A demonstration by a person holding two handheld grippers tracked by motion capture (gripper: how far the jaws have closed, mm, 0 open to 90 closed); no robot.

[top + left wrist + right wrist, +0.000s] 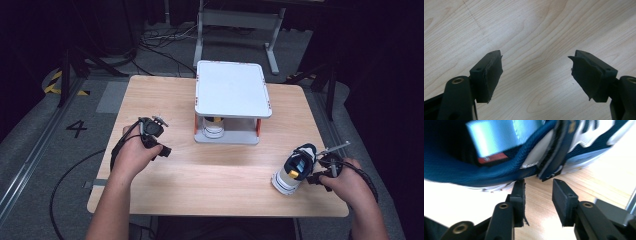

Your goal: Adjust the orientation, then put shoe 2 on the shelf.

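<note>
Item one, at lower right of the high view: we record a white and navy sneaker (291,172) standing on the wooden table (215,170) near its front right corner, heel toward the right gripper (320,167). In the right gripper view the sneaker (506,150) shows a pale blue heel strap and a small red label whose writing we cannot read; yellow lettering on the upper is too blurred to make out. The right gripper (538,185) stands partly open just below the heel collar, with nothing between the jaws. Item two, left of centre: the left gripper (161,137) hangs wide open over bare wood, empty. Item three, upper centre: a white two-tier shelf (232,90), a second shoe (213,127) beneath its top. On the floor at left we read "4" (76,128).
</note>
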